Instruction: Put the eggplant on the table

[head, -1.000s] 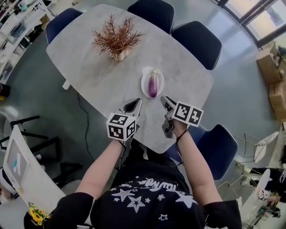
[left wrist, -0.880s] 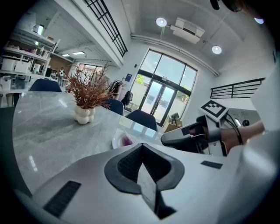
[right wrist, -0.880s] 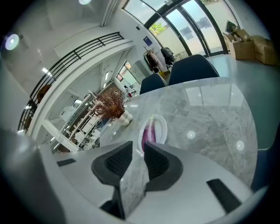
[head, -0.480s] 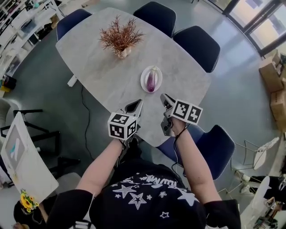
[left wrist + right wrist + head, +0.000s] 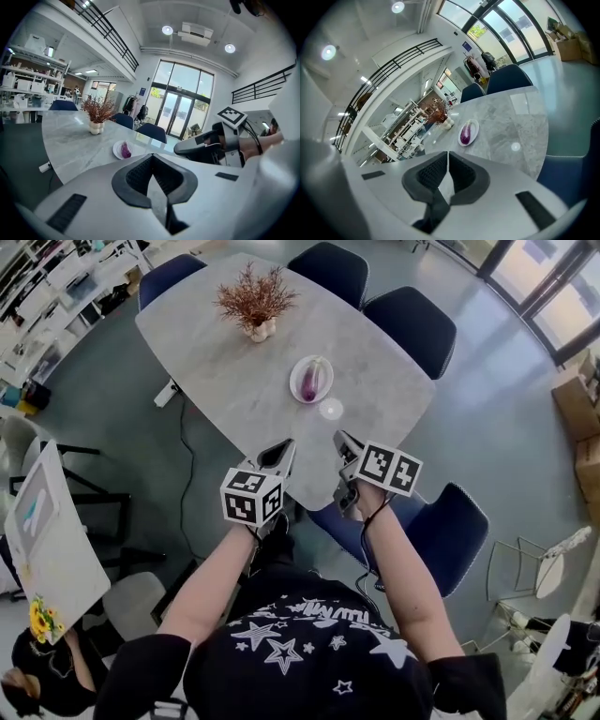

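Purple eggplant [image 5: 314, 379]: lies lengthwise on a white plate [image 5: 298, 391], pale stem end toward the far side; not on the bare tabletop.
Plate: sits on the grey marbled table [image 5: 225, 362], right of centre, well apart from both grippers; a bright light spot [image 5: 330, 410] shows on the tabletop just beside it.
Left gripper [image 5: 278, 454]: its own view shows the two jaws pressed together at the tips, with nothing between them; it hangs at the table's near edge.
Right gripper [image 5: 345, 448]: jaws likewise closed tip to tip and empty, near the table's near corner, above a dark blue chair [image 5: 441, 531].
Hard to make out: the eggplant is small in both gripper views, so only its colour and outline read; its underside is hidden against the plate.
Cut off: the vase under the dried reddish plant [image 5: 255, 298] is mostly covered by twigs; the far chairs [image 5: 328, 266] are partly tucked under the table.
Changed since a second ago: table and plate now sit farther from the grippers, which had been over the tabletop and are now back at its edge.
Unchanged: eggplant stays on the plate; both pairs of jaws remain closed.
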`<state>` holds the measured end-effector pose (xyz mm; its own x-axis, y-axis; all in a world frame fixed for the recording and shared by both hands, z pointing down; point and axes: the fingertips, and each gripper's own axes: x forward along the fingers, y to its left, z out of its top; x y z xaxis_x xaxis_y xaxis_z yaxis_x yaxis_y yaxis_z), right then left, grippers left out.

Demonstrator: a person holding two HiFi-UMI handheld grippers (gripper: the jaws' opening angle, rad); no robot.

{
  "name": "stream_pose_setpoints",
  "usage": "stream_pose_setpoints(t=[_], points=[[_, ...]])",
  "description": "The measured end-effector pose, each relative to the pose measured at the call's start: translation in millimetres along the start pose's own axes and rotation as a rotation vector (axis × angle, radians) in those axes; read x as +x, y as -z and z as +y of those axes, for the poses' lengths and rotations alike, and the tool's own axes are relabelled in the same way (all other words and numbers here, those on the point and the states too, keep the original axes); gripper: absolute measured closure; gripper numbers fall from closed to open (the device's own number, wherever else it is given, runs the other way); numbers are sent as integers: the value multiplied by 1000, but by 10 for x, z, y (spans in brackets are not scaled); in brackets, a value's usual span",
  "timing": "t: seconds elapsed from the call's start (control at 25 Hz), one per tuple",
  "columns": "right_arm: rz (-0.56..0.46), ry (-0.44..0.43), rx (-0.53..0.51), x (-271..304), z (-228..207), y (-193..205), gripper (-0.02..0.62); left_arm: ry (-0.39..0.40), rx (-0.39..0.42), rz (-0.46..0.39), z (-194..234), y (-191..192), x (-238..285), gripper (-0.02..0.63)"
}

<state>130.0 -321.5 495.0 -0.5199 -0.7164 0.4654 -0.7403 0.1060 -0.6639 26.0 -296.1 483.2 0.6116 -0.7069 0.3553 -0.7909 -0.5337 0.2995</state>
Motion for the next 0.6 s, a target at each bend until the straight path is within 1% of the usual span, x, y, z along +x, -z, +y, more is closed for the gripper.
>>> stream_pose_setpoints(t=[0.2, 0.44, 0.6], points=[[-1, -36, -15, -385, 93, 318, 577, -17, 24, -27, -323, 155, -343, 598], [-33, -33, -3, -984, 58, 635, 577, -23, 37, -52, -776, 308, -700, 598], [-36, -44, 13, -1217, 74, 830, 577, -21, 35, -58, -1021, 420, -916, 598]])
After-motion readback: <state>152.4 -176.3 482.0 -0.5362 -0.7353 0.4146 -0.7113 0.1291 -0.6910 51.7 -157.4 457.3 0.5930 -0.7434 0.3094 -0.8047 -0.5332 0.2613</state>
